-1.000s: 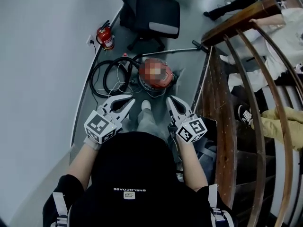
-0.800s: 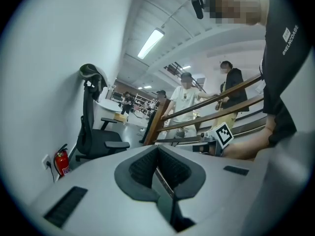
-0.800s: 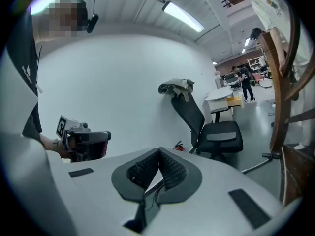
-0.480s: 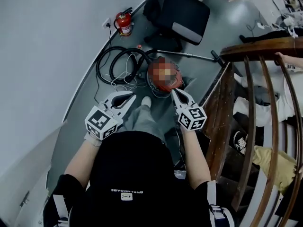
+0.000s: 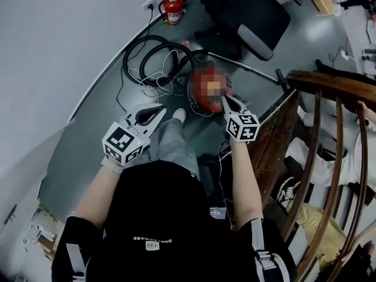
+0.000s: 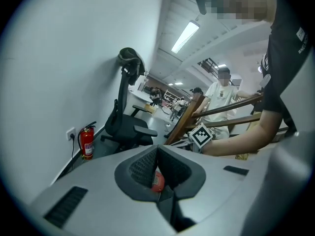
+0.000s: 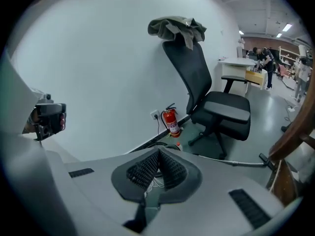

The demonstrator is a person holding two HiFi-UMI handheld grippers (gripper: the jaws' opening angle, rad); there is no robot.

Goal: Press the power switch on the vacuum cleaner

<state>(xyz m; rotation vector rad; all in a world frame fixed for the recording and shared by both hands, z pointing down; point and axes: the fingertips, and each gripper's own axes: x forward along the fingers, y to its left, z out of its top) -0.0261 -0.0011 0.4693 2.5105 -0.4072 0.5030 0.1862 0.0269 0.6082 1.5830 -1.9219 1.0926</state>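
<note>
The red vacuum cleaner lies on the grey floor, its top partly covered by a mosaic patch, and its switch cannot be made out. Its black hose coils to the left, and its metal wand runs off to the right. My right gripper is shut, its tips at the vacuum's right edge; touching or not, I cannot tell. My left gripper is shut too, lower left of the vacuum and apart from it. Past the left gripper's jaws shows a bit of the red vacuum. The right gripper holds nothing.
A red fire extinguisher stands by the wall socket. A black office chair is beyond the vacuum. A wooden stair railing curves along the right. My white shoe is just before the vacuum. White cord lies by the hose.
My right gripper has reached forward from beside my leg to the vacuum's right edge. The left gripper has stayed low and left. The head view has swung to the left.
</note>
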